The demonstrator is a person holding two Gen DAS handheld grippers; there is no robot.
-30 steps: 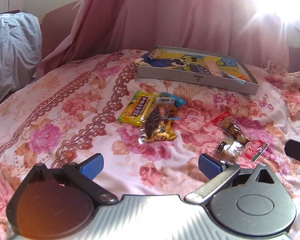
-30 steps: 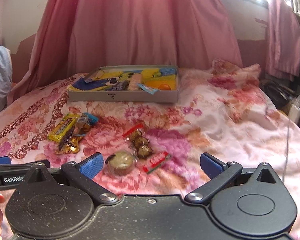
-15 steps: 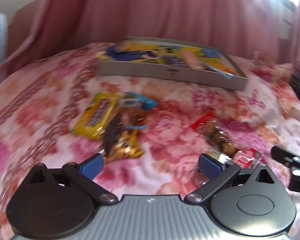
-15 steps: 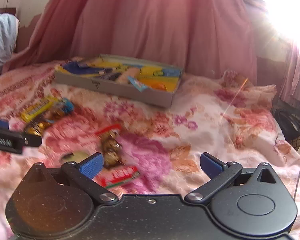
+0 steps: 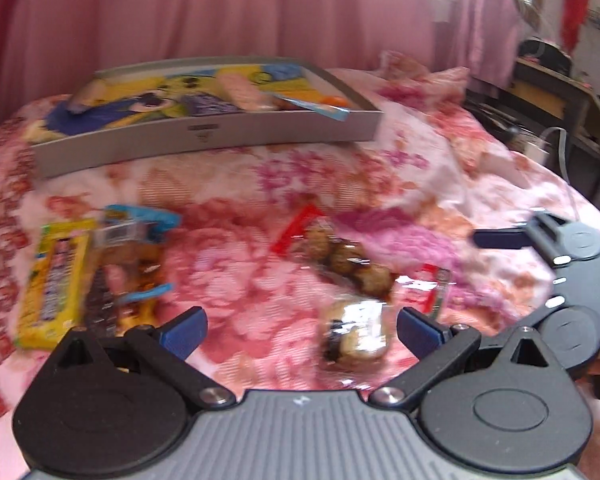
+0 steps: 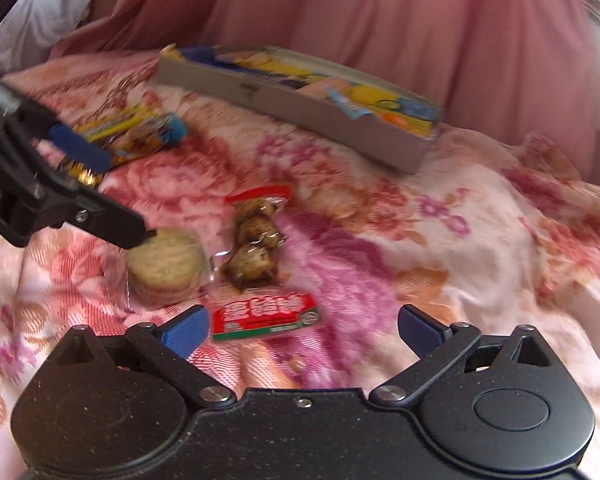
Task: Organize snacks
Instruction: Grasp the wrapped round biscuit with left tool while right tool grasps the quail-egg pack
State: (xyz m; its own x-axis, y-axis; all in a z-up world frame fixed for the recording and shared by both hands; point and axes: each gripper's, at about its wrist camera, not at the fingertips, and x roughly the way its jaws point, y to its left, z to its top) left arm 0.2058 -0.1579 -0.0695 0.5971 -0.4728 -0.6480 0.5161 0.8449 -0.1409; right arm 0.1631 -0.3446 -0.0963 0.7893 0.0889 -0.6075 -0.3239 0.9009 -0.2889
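Observation:
Loose snacks lie on the floral bedspread (image 5: 268, 288). My left gripper (image 5: 300, 330) is open low over it, and a round cookie pack (image 5: 356, 334) lies between its fingers, nearer the right one. Beyond sit a clear pack of brown balls (image 5: 340, 260), a small red pack (image 5: 428, 288), a yellow bar (image 5: 54, 280) and a brown snack pack (image 5: 128, 276). My right gripper (image 6: 300, 330) is open, with the red pack (image 6: 266, 316) by its left finger. In this view my left gripper (image 6: 126, 198) straddles the cookie pack (image 6: 166, 266). A grey box (image 5: 204, 132) holds several snacks.
Pink curtains (image 6: 380, 12) hang behind the box. A desk with clutter (image 5: 560, 92) stands past the bed's right side, and pale bedding (image 6: 40, 12) is piled at the far left. The right gripper's fingers (image 5: 496, 238) reach in from the right in the left wrist view.
Both grippers moved forward and down toward the snacks. The left one swung right, bringing the cookie pack between its fingers. The right one turned left over the red pack.

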